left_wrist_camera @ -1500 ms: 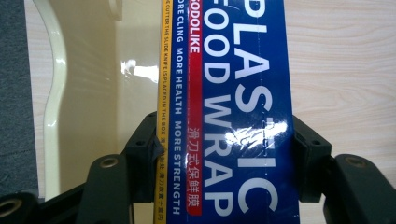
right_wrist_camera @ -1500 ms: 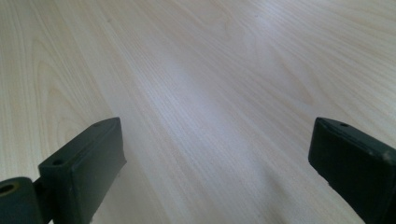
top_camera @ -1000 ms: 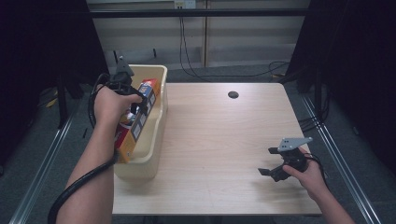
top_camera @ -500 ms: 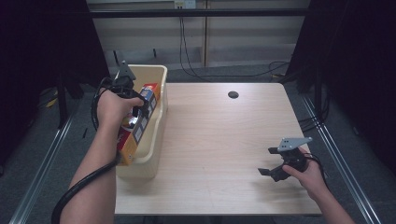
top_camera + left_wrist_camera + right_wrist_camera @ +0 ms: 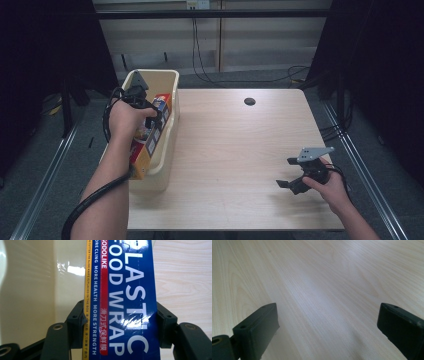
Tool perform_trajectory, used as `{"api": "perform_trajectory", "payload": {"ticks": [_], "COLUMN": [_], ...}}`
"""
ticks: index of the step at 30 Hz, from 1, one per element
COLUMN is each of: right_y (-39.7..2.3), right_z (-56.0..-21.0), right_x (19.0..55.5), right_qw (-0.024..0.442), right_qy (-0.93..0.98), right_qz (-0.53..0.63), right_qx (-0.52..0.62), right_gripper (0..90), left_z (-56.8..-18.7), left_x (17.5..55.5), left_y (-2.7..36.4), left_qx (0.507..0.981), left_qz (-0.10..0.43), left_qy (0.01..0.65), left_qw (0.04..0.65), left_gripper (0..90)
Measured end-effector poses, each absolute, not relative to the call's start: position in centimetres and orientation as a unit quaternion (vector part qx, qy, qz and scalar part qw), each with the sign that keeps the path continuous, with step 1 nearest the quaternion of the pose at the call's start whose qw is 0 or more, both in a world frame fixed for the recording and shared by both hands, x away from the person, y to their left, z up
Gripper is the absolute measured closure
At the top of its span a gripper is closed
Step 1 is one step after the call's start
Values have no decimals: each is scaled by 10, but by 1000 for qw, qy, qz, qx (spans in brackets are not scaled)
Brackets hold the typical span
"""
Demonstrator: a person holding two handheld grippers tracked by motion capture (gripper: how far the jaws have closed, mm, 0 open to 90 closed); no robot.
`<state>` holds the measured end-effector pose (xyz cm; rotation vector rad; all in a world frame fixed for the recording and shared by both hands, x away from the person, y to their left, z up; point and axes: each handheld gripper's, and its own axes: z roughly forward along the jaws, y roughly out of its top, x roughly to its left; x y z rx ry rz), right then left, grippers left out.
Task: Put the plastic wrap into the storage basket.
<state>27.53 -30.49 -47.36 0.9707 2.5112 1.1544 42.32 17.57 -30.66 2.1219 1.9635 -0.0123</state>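
Note:
A long blue and orange plastic wrap box (image 5: 143,152) lies tilted inside the cream bin (image 5: 169,131) at the table's left edge. My left gripper (image 5: 155,117) is shut on it from above. In the left gripper view both pads press the sides of the box (image 5: 130,277), with the left gripper (image 5: 120,312) around its blue face and the bin's wall (image 5: 30,290) behind. My right gripper (image 5: 286,172) rests low over the table's near right part, open. In the right gripper view the right gripper (image 5: 327,325) has its jaws wide apart over bare wood.
The light wooden table (image 5: 235,150) has a dark round hole (image 5: 249,101) near its far edge. Black cables (image 5: 200,50) run on the floor behind the table. Metal rails (image 5: 360,165) flank both sides.
My left hand has tipped a little over the bin, so its grey plate now shows; the box stays gripped. The right hand has not moved.

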Motion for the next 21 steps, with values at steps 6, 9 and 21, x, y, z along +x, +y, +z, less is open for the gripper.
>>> {"api": "perform_trajectory", "payload": {"ticks": [6, 9, 21], "right_y": [-305, -305, -304], "right_z": [-474, -474, -474], "right_x": [275, 275, 275], "right_qw": [105, 106, 105], "right_qy": [852, 853, 854], "right_qz": [392, 391, 390], "right_qx": [330, 330, 327], "right_gripper": [32, 32, 32], "left_z": [-311, -312, -319], "left_x": [424, 424, 425], "left_y": [174, 173, 173], "left_qx": [726, 728, 723], "left_qz": [-4, -6, -11], "left_qy": [676, 675, 680], "left_qw": [125, 122, 120], "left_gripper": [402, 402, 401]}}
